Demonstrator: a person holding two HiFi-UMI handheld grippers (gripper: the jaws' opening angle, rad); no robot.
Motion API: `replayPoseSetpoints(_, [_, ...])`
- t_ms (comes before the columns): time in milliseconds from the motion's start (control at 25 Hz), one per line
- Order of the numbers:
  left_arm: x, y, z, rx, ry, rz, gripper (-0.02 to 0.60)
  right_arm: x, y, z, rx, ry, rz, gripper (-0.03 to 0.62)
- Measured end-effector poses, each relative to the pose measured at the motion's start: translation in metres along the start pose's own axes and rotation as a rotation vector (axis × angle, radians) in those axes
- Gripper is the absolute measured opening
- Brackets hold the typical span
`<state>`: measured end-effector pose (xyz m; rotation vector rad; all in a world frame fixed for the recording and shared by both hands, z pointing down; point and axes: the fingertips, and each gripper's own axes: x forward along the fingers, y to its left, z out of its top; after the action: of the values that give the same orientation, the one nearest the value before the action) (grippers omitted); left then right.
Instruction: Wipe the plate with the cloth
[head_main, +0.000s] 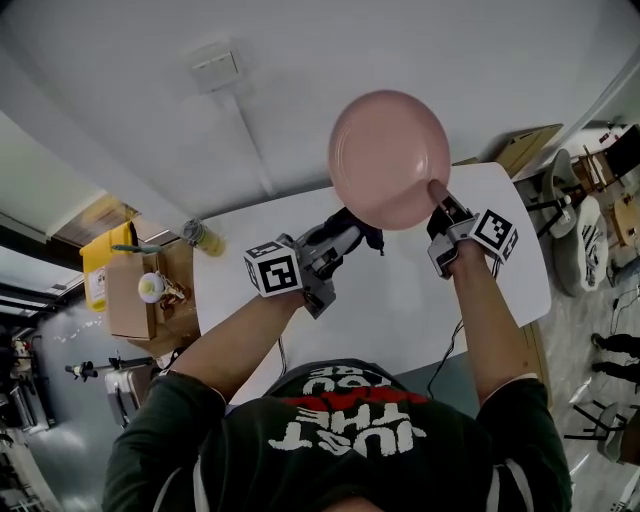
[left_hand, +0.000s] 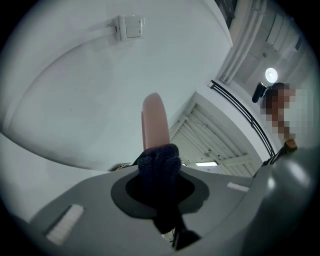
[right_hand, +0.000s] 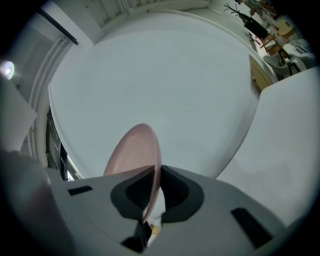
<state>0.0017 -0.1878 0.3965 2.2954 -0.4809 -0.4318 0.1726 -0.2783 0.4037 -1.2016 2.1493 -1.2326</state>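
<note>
Holding a pink plate up on edge in the upper centre-right of the head view, above a white table, one face turned to the camera. Gripping it at the lower right rim with the right gripper, jaws nearly together and pinched on the thin edge, with the rim running between the pads in the right gripper view. Clamping a bunched dark cloth in the left gripper, jaws closed on the wad, at the plate's lower left edge; touching or just short of it, hard to tell. At the left edge of the frame, beside the table, a yellow container and a cardboard box; at the upper left, a wall switch.
</note>
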Motion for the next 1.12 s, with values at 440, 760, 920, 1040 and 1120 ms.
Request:
replayPoseSetpoints(440, [-0.025, 0.009, 0.025, 0.029, 0.023, 0.027, 0.052, -0.034, -0.012, -0.009, -0.158, 0.135, 0.023, 0.017])
replayPoseSetpoints(760, [-0.036, 0.011, 0.020, 0.042, 0.121, 0.003, 0.052, -0.053, 0.000, -0.015, -0.425, 0.268, 0.067, 0.017])
replayPoseSetpoints(920, [-0.041, 0.014, 0.011, 0.035, 0.172, -0.017, 0.052, -0.054, 0.009, -0.019, -0.558, 0.336, 0.097, 0.017])
replayPoseSetpoints(1040, [-0.043, 0.016, 0.007, 0.034, 0.199, -0.036, 0.052, -0.055, 0.015, -0.025, -0.672, 0.403, 0.120, 0.017])
replayPoseSetpoints(1120, [-0.042, 0.014, 0.007, 0.032, 0.216, -0.034, 0.052, -0.056, 0.021, -0.028, -0.740, 0.437, 0.134, 0.017])
